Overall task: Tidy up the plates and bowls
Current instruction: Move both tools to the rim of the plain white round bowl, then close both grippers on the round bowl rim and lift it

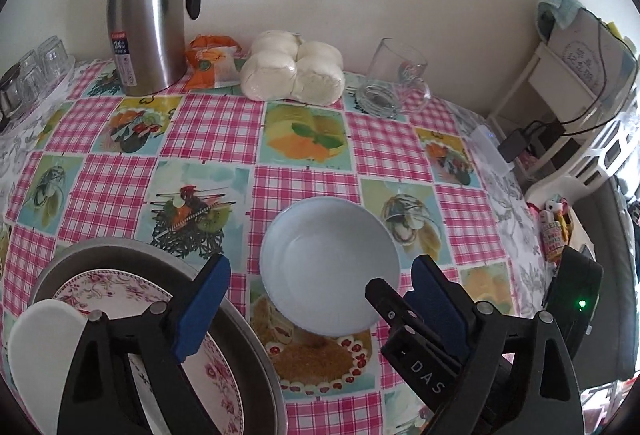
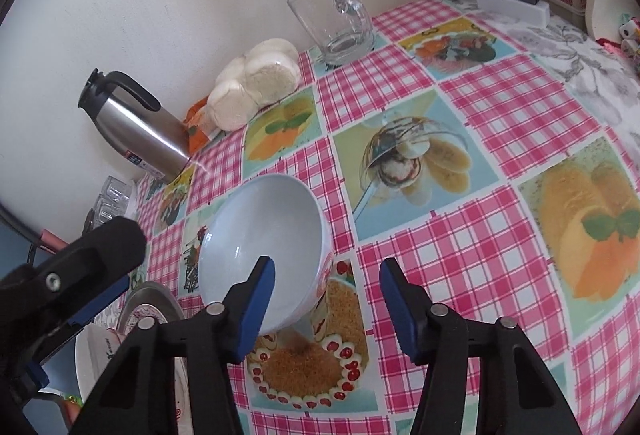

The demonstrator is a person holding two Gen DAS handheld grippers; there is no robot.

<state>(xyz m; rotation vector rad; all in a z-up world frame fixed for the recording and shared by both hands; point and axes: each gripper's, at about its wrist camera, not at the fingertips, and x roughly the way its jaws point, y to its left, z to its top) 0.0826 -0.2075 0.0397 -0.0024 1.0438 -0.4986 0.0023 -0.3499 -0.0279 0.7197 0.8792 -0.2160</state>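
A light blue bowl (image 1: 320,247) stands on the checked tablecloth near the front edge. My left gripper (image 1: 320,261) is open and hangs just above it, with its left pad over a metal pan (image 1: 256,347). The pan holds a floral plate (image 1: 104,287) and a white plate (image 1: 44,347). My right gripper (image 2: 326,263) is open astride the bowl's (image 2: 260,231) near rim. Its left pad is inside the bowl and its right pad stands clear of the outer wall. One of its fingers (image 1: 380,293) shows inside the bowl in the left wrist view.
Along the wall stand a steel thermos jug (image 1: 148,19), an orange packet (image 1: 208,59), bagged white buns (image 1: 292,71) and a glass mug (image 1: 392,79). Small glasses (image 1: 36,71) sit at the far left. A white power strip (image 2: 512,3) lies at the table's right edge.
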